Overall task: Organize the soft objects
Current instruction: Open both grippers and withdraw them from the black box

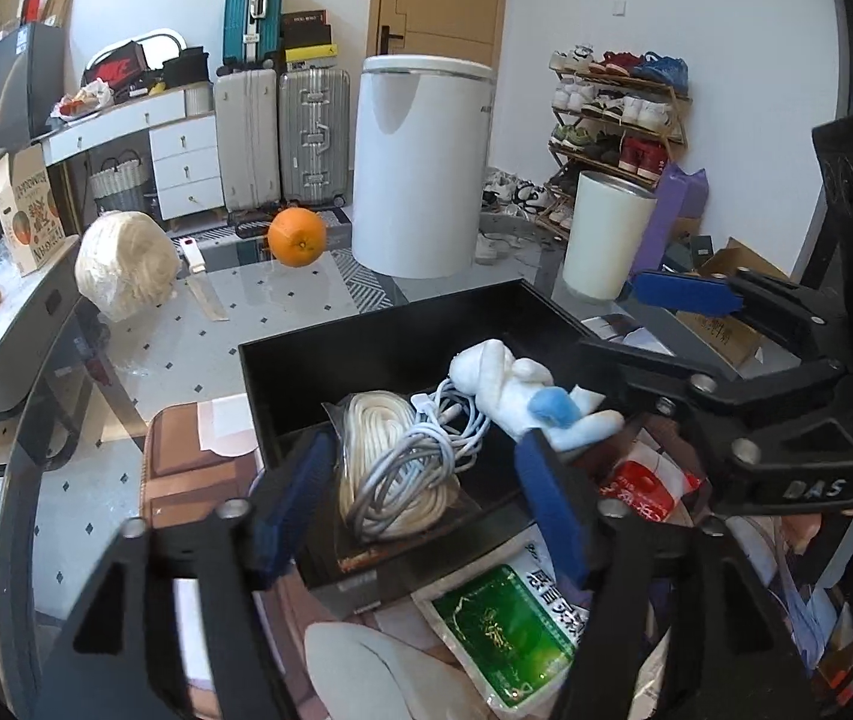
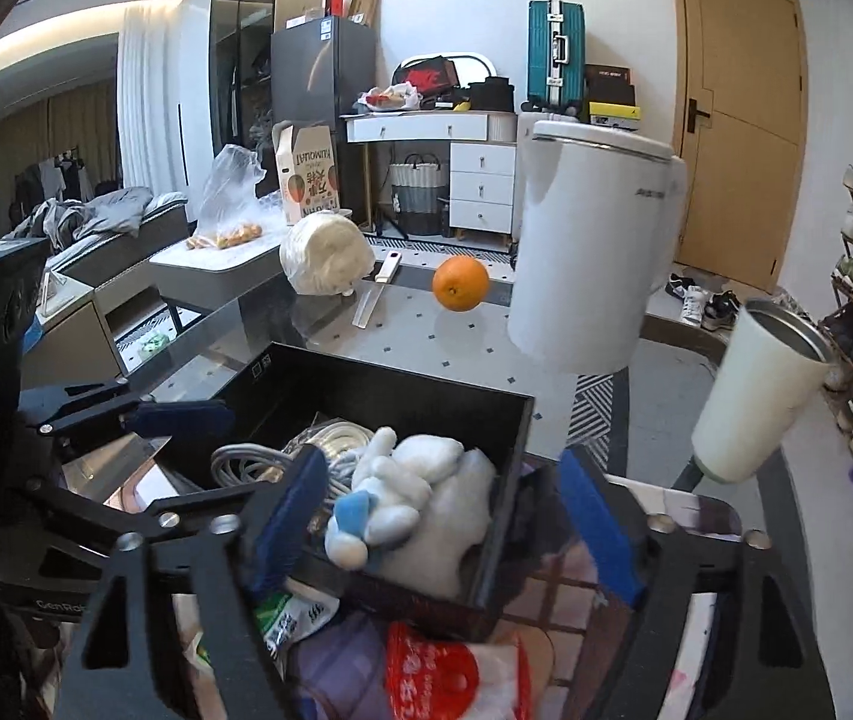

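A black open box [image 1: 366,354] [image 2: 504,480] stands near the table's front. Inside lie a white and blue plush toy [image 1: 522,390] [image 2: 402,498], a bagged coil of white rope [image 1: 372,456] and a grey-white cable bundle [image 1: 426,450] [image 2: 246,462]. My left gripper [image 1: 420,510] is open, hovering above the rope and cables at the box's near edge. My right gripper [image 2: 444,516] is open, above the plush toy and the box's near corner. The right gripper also shows in the left wrist view [image 1: 654,324], and the left gripper in the right wrist view [image 2: 174,414].
A green packet [image 1: 504,630] and a red and white packet [image 1: 648,486] [image 2: 450,672] lie in front of the box. Farther back on the table stand an orange [image 1: 296,237] [image 2: 460,284], a bagged pale bundle [image 1: 126,264], a knife [image 1: 201,282], a white bin [image 1: 420,162] and a white tumbler [image 1: 603,234] [image 2: 756,384].
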A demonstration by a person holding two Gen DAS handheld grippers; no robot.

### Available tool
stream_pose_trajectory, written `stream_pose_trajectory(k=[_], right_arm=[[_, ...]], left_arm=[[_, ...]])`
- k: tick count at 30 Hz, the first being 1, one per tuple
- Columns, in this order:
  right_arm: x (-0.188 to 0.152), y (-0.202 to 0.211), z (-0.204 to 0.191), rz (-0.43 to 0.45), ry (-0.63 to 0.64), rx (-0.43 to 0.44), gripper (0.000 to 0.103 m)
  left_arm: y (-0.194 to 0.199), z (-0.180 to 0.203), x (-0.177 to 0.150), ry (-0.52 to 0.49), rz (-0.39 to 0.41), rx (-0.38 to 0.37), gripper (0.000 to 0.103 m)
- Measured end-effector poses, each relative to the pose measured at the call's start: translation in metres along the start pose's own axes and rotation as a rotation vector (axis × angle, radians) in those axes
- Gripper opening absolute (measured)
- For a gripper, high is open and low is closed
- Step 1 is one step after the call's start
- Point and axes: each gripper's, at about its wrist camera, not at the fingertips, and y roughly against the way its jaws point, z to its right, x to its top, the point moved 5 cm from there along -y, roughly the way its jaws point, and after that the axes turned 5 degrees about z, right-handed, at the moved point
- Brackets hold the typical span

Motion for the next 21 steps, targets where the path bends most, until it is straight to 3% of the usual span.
stream_pose_trajectory(k=[3,6,21], right_arm=[[0.000,0.012,0.002,0.010,-0.007,-0.009,0.100],[-0.002,0.027,0.005,0.026,-0.021,-0.011,0.102],[-0.030,0.099,-0.006,0.078,-0.050,-0.047,0.102]], left_arm=[[0.011,0.002,-0.002,0.011,0.025,0.003,0.090],[0.024,0.002,-0.004,0.024,0.053,0.013,0.103],[0.080,0.005,-0.030,0.040,0.142,0.081,0.103]])
